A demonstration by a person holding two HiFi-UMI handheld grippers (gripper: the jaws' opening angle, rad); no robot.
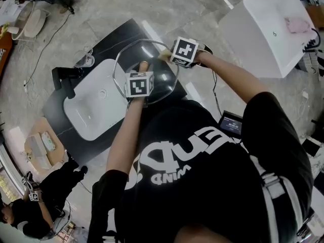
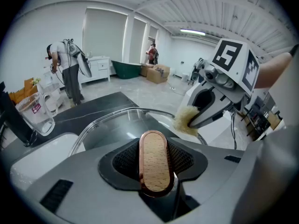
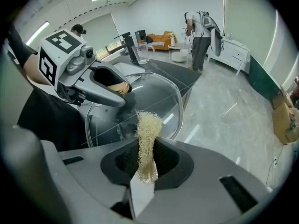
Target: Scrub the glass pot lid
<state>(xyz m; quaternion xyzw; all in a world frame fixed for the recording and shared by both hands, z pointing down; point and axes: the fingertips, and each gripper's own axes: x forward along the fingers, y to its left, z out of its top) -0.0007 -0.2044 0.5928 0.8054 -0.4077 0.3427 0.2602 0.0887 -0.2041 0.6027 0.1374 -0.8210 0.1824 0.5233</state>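
Head view: glass pot lid (image 1: 158, 79) held tilted in the air over the dark bench (image 1: 121, 34), just beside the white basin (image 1: 96, 105). Left claw (image 1: 143, 67) is clamped on the lid's wooden knob (image 2: 154, 160), which sits squarely between its jaws in the left gripper view. Right claw (image 1: 164, 56) is closed on a pale fibre scrubber (image 3: 148, 143), whose free end stands out past the jaws at the lid's far rim. It looks to be touching the glass there, but contact is not certain. No suds, water film or visible soil on the glass in any view. Judgement: scrubbing is in hand at the rim. How much of the surface is already covered cannot be read. The rest of the rim and the wide central glass are presumably left.
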